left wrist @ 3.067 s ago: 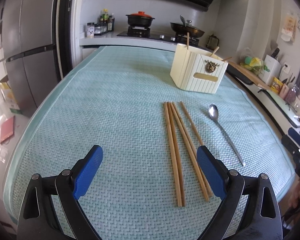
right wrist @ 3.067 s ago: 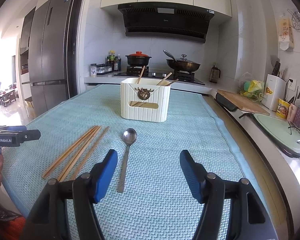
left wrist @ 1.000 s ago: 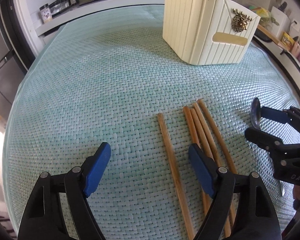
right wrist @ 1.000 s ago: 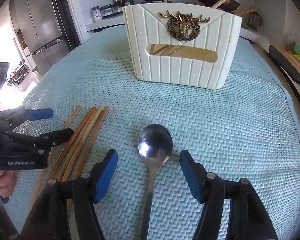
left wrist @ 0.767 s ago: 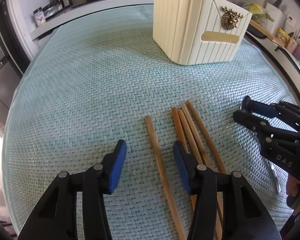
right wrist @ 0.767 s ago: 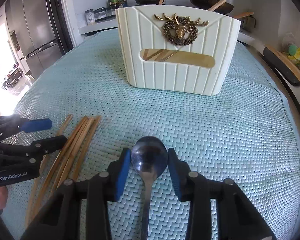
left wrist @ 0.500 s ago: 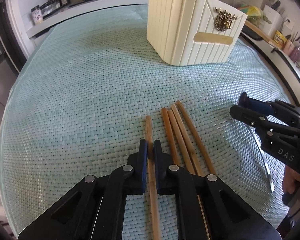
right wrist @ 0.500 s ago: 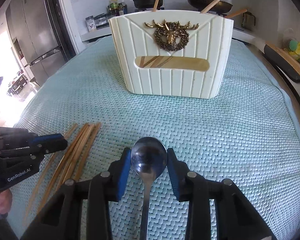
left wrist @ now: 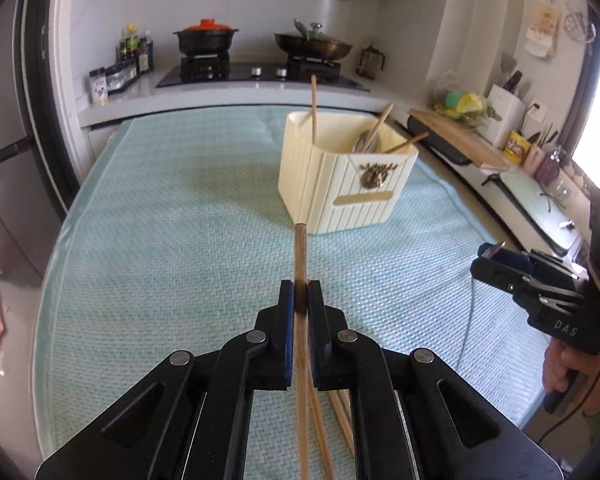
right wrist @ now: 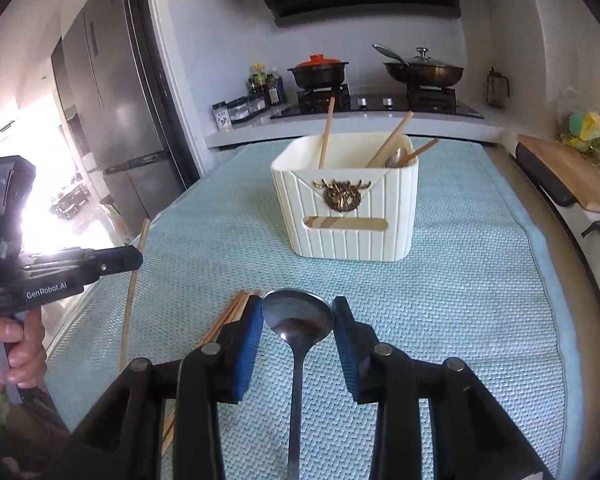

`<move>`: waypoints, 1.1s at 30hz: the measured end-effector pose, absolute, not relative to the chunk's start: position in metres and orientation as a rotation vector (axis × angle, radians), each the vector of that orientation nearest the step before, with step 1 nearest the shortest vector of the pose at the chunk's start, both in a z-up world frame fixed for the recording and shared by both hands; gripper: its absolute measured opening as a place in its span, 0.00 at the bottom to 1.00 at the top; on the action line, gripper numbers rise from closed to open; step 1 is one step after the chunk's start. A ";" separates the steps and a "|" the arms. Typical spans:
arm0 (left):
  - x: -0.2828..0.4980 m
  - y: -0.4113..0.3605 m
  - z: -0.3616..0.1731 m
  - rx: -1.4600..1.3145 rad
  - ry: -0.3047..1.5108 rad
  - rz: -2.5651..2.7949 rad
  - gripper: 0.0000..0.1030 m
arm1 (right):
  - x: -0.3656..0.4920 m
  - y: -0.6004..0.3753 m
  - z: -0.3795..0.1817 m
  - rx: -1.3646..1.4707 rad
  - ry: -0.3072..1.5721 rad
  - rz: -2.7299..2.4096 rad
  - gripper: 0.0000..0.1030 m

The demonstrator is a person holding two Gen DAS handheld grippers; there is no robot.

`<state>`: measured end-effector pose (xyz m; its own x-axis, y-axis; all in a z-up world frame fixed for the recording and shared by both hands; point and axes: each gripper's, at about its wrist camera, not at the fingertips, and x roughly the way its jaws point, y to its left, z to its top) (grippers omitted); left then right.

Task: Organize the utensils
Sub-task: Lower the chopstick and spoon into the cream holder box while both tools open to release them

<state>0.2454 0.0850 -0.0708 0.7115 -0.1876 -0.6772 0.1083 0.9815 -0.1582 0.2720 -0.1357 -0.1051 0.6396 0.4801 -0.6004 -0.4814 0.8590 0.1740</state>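
Observation:
My left gripper [left wrist: 300,298] is shut on a wooden chopstick [left wrist: 300,256] and holds it lifted above the mat, its tip pointing at the cream utensil holder [left wrist: 340,196]. My right gripper [right wrist: 298,318] is shut on the bowl of a metal spoon [right wrist: 298,316], lifted off the mat, in front of the holder [right wrist: 346,208]. The holder has several chopsticks and a spoon in it. Other chopsticks [left wrist: 320,432] lie on the mat below my left gripper; they also show in the right wrist view [right wrist: 228,316].
A pale green woven mat [left wrist: 172,240] covers the table. Behind it are a stove with a pot [left wrist: 206,38] and a pan [left wrist: 314,42]. A fridge [right wrist: 116,120] stands at the left. A cutting board [left wrist: 456,140] lies on the right counter.
My left gripper closed on one chopstick and lifted it off the mat toward the holder. My right gripper closed on the spoon's bowl and raised it.

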 end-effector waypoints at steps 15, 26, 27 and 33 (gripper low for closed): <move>0.228 0.087 -0.019 -0.170 0.619 -0.200 0.04 | 0.239 -0.156 -0.051 0.032 0.547 0.571 0.34; 0.237 0.094 0.001 -0.194 0.584 -0.212 0.04 | 0.241 -0.154 -0.024 -0.016 0.500 0.585 0.34; 0.239 0.095 0.003 -0.193 0.584 -0.215 0.04 | 0.244 -0.154 -0.022 -0.014 0.502 0.587 0.34; 0.247 0.100 0.027 -0.204 0.588 -0.234 0.04 | 0.261 -0.158 -0.001 -0.002 0.494 0.595 0.34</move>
<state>0.2474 0.1001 0.0274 0.8069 -0.2754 -0.5226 0.1596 0.9534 -0.2559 0.2607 -0.1582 -0.0010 0.7157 0.5365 -0.4472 -0.5375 0.8319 0.1379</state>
